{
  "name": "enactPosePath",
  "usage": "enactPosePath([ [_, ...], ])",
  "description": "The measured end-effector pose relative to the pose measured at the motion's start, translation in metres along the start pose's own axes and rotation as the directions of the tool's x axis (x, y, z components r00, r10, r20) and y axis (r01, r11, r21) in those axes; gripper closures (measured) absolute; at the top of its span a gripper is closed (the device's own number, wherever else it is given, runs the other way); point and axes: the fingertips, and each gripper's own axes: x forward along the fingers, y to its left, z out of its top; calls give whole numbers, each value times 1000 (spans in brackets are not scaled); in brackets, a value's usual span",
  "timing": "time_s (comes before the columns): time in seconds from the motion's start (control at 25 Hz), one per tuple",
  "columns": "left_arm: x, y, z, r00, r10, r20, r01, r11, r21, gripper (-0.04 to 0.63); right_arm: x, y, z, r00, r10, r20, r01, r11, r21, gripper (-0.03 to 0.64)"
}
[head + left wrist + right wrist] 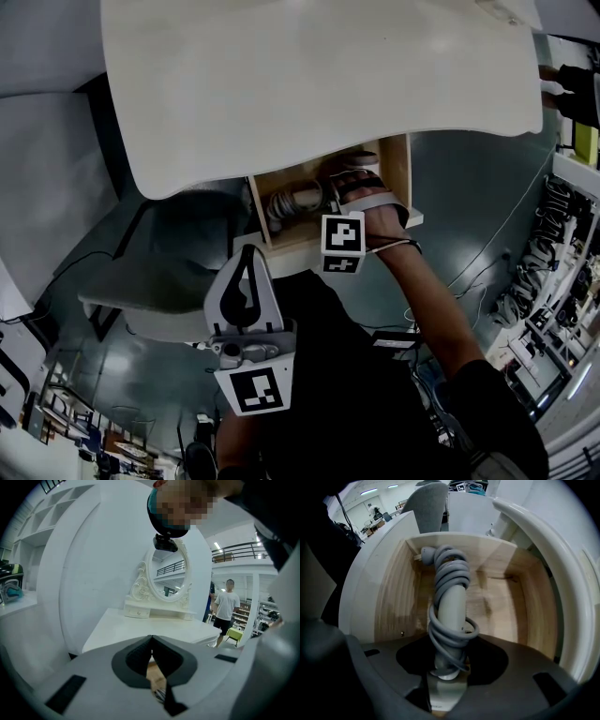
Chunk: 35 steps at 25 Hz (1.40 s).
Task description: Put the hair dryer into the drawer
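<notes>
The grey hair dryer (pixel 451 606) has its cord wound round the handle. It lies lengthwise in the open wooden drawer (pixel 393 592), with its plug near the back wall. My right gripper (pixel 447 665) points down into the drawer, jaws wide and closed on the dryer's thick end. In the head view the drawer (pixel 399 169) sticks out from under the white table top, with the dryer (pixel 295 200) inside and the right gripper (pixel 345 178) over it. My left gripper (pixel 249 255) hangs lower left, outside the drawer. Its jaws (pixel 151 639) meet at the tips with nothing between them.
The white table top (pixel 319 84) overhangs the back of the drawer. An ornate oval mirror (pixel 166 576) stands on it. A grey chair (pixel 431 501) is beyond the drawer. A person (pixel 228 606) stands far off. Cables and equipment (pixel 553 253) line the floor at the right.
</notes>
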Motion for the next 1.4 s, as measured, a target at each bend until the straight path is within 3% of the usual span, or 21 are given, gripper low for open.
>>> enactPosePath([
  [0.68,-8,4,-1,1000,1,4,-1,1000,-6,572,2,9,1,998,60,2,-60,998,-8,399],
  [1.4,-19,-1,8,1000,-14,22,14,1000,5,572,-24,6,3,998,30,51,-32,998,48,396],
])
